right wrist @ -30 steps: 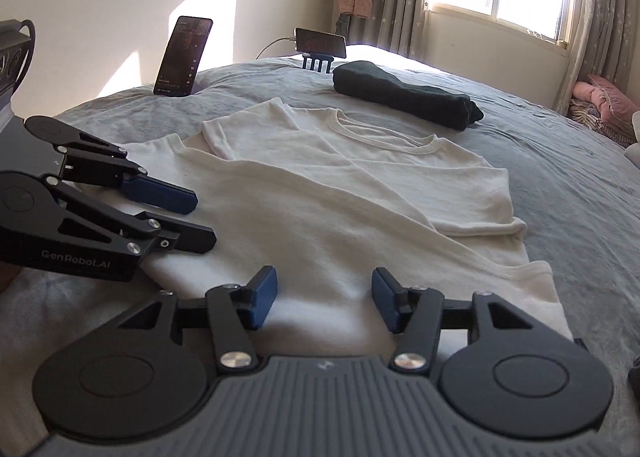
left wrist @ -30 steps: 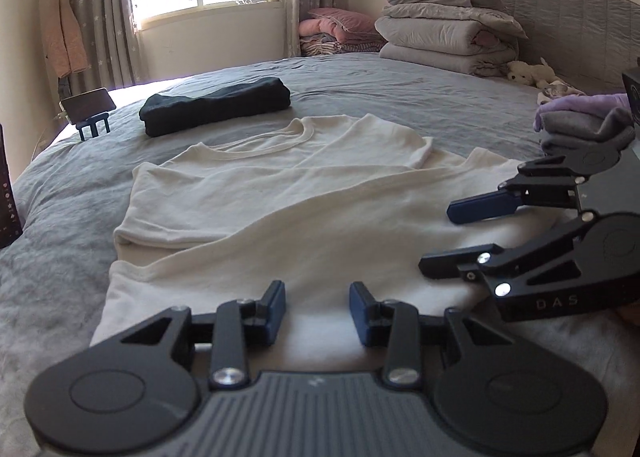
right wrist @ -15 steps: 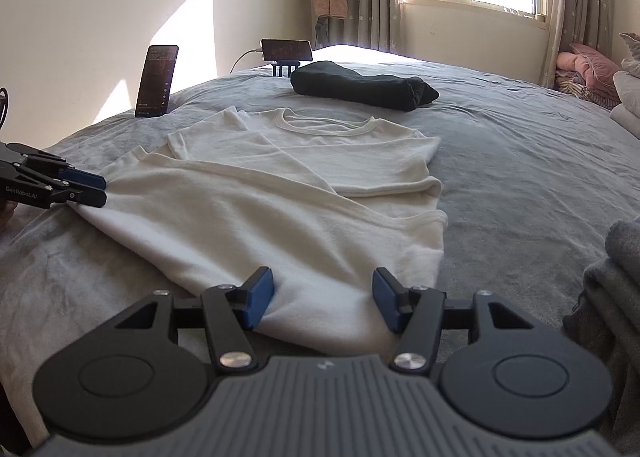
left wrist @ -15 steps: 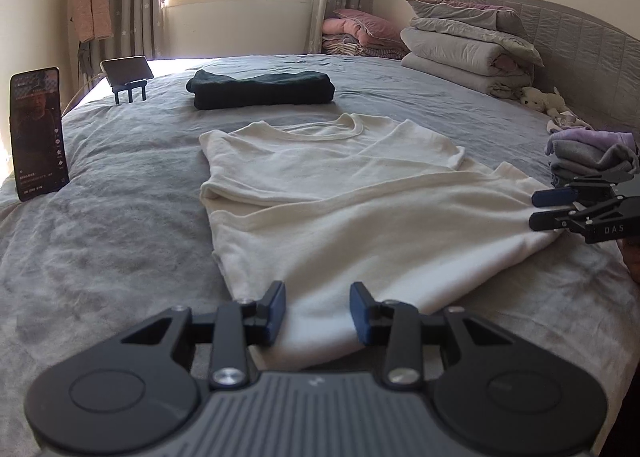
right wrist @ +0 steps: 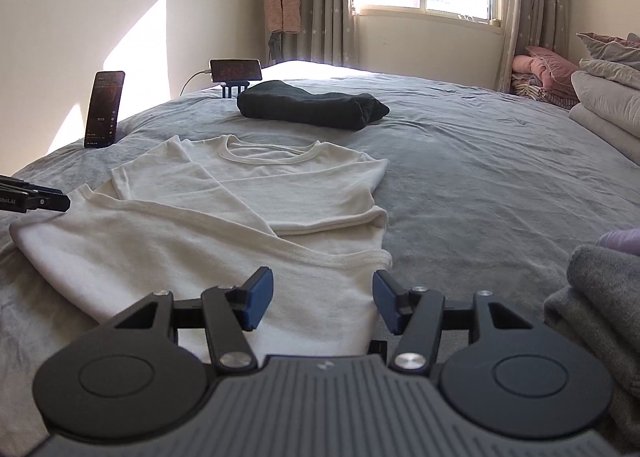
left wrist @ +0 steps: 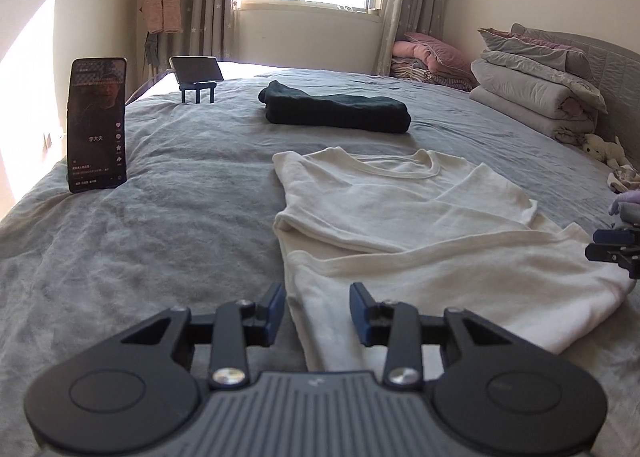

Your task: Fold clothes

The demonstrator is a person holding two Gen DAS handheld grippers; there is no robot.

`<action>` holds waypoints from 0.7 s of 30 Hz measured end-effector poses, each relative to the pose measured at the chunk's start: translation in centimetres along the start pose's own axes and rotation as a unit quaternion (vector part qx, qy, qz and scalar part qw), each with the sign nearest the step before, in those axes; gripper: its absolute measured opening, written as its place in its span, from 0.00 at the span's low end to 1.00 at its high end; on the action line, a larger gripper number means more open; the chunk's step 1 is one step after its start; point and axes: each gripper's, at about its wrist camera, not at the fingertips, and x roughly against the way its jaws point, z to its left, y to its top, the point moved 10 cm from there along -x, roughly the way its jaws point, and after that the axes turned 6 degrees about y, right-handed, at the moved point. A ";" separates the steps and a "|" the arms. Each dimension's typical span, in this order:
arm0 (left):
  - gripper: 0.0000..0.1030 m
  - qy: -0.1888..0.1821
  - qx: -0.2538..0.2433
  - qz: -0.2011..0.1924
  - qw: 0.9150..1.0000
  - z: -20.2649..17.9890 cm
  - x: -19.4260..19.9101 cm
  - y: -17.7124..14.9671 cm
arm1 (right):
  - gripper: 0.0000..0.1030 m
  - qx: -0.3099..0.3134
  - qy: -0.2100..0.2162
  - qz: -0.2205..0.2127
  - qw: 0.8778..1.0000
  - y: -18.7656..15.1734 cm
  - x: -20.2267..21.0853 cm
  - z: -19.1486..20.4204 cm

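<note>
A cream shirt point(left wrist: 420, 241) lies flat on the grey bed point(left wrist: 160, 241), neck toward the window and both sleeves folded in over the chest. My left gripper point(left wrist: 318, 307) is open just above the shirt's near left hem corner, with cloth showing in the gap but not pinched. My right gripper point(right wrist: 322, 297) is open, wider, over the near right hem corner of the shirt point(right wrist: 224, 233). Each gripper shows at the edge of the other's view: the right gripper point(left wrist: 612, 251) and the left gripper point(right wrist: 40, 199).
A folded dark garment point(left wrist: 336, 113) lies beyond the shirt. An upright phone point(left wrist: 98, 125) and a phone on a stand point(left wrist: 196, 71) stand at the bed's far left. Stacked quilts point(left wrist: 532, 89) fill the right; a pile of folded grey clothes point(right wrist: 600, 297) sits beside my right gripper.
The two grippers have drawn apart along the shirt's near hem, the left one to the left corner and the right one to the right corner. Both views have rolled level. Jaws unchanged.
</note>
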 end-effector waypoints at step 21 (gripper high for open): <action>0.06 0.057 0.042 -0.072 0.995 0.9 -1.1 2.0 | 0.05 -0.001 -0.082 -0.059 0.995 1.5 -1.1 -2.4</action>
